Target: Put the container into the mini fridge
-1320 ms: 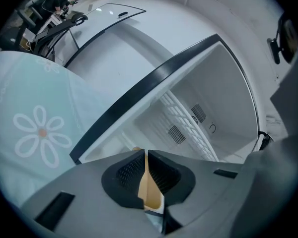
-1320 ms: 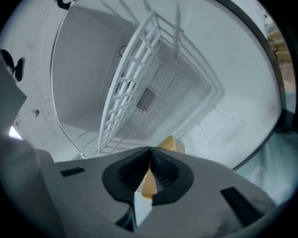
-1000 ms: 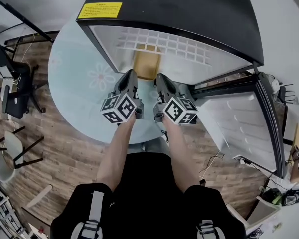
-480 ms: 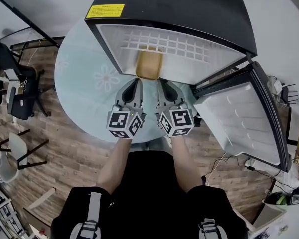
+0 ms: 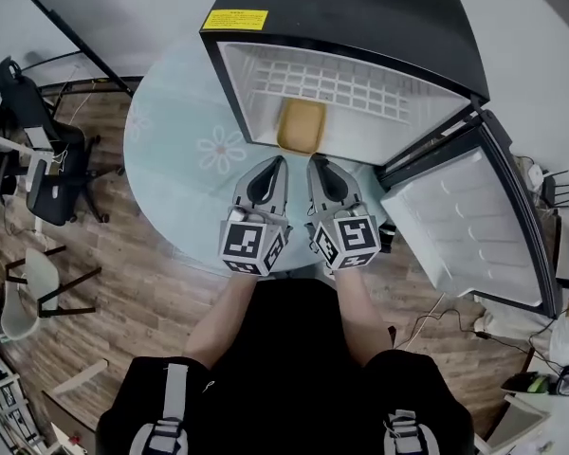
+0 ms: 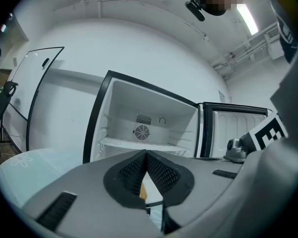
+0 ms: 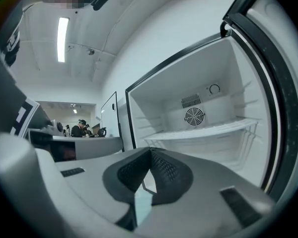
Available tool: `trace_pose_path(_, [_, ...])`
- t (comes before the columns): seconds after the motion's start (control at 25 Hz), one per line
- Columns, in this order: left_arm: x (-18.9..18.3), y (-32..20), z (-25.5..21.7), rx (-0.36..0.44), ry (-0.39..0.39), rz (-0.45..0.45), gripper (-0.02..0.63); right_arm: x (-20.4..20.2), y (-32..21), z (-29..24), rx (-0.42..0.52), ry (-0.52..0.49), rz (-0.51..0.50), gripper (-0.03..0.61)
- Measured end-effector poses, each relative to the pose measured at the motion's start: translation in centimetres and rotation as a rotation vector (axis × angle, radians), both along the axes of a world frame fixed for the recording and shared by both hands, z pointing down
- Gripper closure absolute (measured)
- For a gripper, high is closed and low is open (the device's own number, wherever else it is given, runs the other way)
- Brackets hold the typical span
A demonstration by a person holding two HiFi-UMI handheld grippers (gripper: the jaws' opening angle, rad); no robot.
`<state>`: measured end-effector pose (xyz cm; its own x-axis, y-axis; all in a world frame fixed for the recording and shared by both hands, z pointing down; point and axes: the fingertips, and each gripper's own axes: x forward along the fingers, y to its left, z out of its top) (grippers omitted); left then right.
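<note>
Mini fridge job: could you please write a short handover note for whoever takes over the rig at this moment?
Left gripper: shut, empty, just outside the open mini fridge.
Right gripper: shut, empty, right beside the left one.
Container: inside the fridge, below the wire shelf.
Door: wide open, swung to the right.
Done: the container is in.
Left: probably only closing the door, if that is wanted.

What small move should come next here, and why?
Probably move the right tongs toward the open door to push it shut. The container already lies inside the mini fridge. The right tongs and the left tongs are shut, empty and outside it, and the door stands wide open on the right side.
</note>
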<state>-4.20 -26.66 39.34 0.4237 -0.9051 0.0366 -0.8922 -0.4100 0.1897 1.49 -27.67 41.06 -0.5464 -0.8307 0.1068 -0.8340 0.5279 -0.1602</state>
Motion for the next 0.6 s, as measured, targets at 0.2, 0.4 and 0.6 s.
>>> trace_pose_path(0.2, [0.2,0.9,-0.1,-0.002,0.002,0.019,0.621,-1.0,0.8,-0.6,0.04,0.048,-0.006,0.577])
trace_pose_path(0.4, [0.0,1.5,0.1,-0.007,0.007,0.034,0.621,-1.6,1.5,-1.2,0.064,0.063,-0.006,0.577])
trace_pose_path(0.6, [-0.2,1.4,0.4,-0.013,0.035,0.052,0.621,-1.2,1.6,-1.3,0.064,0.063,0.016,0.577])
